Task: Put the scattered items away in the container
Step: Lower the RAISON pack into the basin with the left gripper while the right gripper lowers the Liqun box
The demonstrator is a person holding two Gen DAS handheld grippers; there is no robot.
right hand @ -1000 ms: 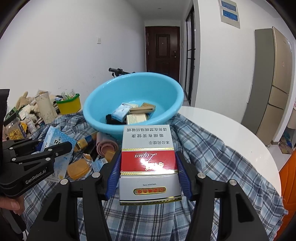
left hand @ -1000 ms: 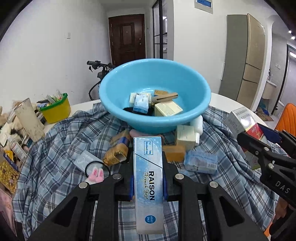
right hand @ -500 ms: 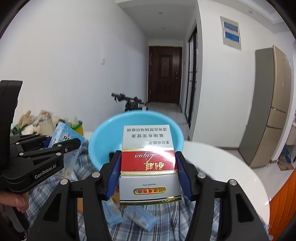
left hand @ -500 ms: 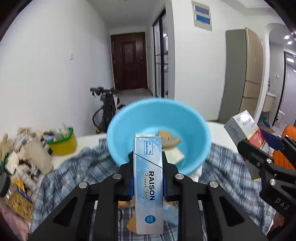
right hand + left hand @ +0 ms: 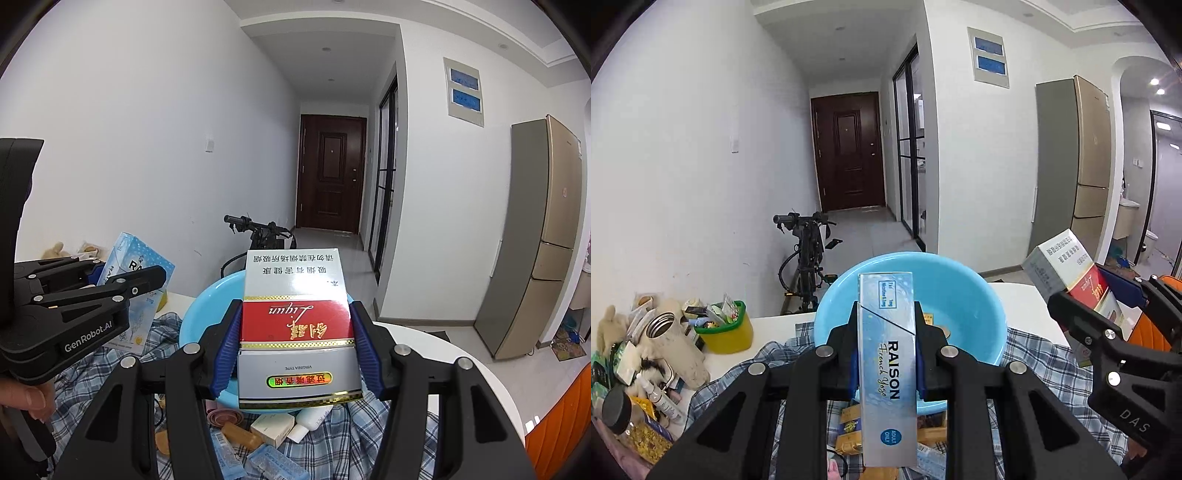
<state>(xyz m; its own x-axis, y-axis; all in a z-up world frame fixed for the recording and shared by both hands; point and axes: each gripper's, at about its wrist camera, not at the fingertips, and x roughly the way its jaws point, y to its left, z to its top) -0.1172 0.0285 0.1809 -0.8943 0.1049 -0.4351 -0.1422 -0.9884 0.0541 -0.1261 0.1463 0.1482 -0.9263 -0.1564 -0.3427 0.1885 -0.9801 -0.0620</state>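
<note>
- White hallway behind; round counter (image 5: pixel 424 332) under checked cloth (image 5: pixel 1027 350), blue basin (image 5: pixel 960 291) at its middle.
- Left gripper (image 5: pixel 886 354) jaws clamp the RAISON pack (image 5: pixel 887 369); right gripper (image 5: pixel 295 350) jaws clamp the red-and-white cigarette pack (image 5: pixel 295 325).
- Both have risen above the basin, ready to drop.

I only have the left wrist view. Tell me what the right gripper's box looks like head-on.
Observer: The right gripper is clamped on a silver box with a red band, blue pads on both sides.
Operator: Report what lies below it.
Observer: The blue basin sits just behind and under that box.
Operator: Say what is left on the cloth near it.
Observer: A white bottle, a small white carton and a tan bar lie on the plaid cloth.
</note>
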